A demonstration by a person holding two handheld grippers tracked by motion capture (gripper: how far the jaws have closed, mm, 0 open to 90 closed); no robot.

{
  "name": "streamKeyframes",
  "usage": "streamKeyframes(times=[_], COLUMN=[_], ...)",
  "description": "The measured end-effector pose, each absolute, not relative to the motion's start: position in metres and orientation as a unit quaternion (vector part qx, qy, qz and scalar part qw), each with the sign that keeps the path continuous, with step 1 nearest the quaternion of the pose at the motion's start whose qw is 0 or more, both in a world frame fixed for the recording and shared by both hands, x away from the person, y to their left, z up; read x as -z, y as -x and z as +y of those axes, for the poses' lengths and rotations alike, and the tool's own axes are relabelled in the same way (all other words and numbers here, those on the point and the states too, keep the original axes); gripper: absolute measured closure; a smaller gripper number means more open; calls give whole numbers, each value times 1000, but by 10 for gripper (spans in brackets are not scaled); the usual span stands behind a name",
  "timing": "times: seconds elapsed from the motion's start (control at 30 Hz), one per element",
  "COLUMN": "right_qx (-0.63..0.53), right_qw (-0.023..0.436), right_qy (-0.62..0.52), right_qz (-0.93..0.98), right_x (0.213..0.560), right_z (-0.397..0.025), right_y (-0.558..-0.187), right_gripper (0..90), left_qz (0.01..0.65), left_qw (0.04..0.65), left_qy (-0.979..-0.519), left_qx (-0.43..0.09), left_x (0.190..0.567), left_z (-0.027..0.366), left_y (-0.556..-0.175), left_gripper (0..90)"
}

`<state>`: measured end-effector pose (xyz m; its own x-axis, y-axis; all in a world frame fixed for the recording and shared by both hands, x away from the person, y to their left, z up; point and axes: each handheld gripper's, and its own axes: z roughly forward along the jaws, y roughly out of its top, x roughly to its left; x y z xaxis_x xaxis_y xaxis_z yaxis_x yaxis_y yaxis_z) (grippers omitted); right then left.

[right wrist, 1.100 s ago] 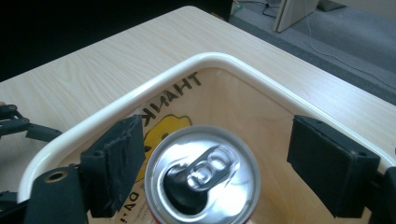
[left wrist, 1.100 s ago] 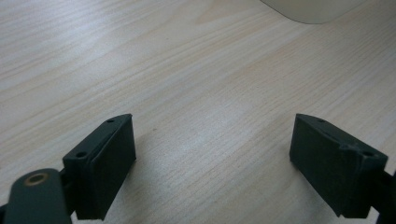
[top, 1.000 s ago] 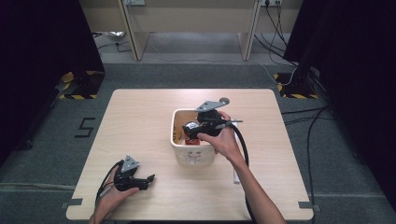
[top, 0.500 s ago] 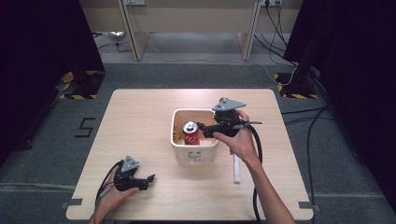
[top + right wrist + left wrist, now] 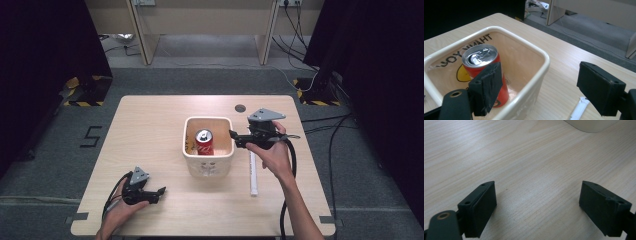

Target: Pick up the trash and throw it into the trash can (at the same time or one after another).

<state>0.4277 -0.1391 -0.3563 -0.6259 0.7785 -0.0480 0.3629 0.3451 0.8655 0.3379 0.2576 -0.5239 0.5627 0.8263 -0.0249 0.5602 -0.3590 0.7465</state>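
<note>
red soda can upright inside cream tub, mid-counter | right tool released, jaws wide, at tub's right rim | white sachet right of tub | left tool released, low over counter

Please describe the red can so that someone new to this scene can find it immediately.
Near the middle of the wooden table stands a cream tub. The red can stands upright inside it, silver top up, the only red thing there.
</note>
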Motion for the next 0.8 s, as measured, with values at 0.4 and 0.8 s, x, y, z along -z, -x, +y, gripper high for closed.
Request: streamKeyframes(times=[0.4,0.8], right_qx=[-442,-416], right_qw=[245,254], right_qy=[-383,-405], right_qz=[773,774], right_x=[364,386], right_z=[-164,-185], right_y=[-422,-414], right_gripper=[222,261], left_qz=[431,431], left_qw=[367,367], left_qy=[-804,-804], left_qx=[-181,-181], left_x=[524,524], left_z=[258,258], left_y=[-338,-338], left_gripper=[137,137])
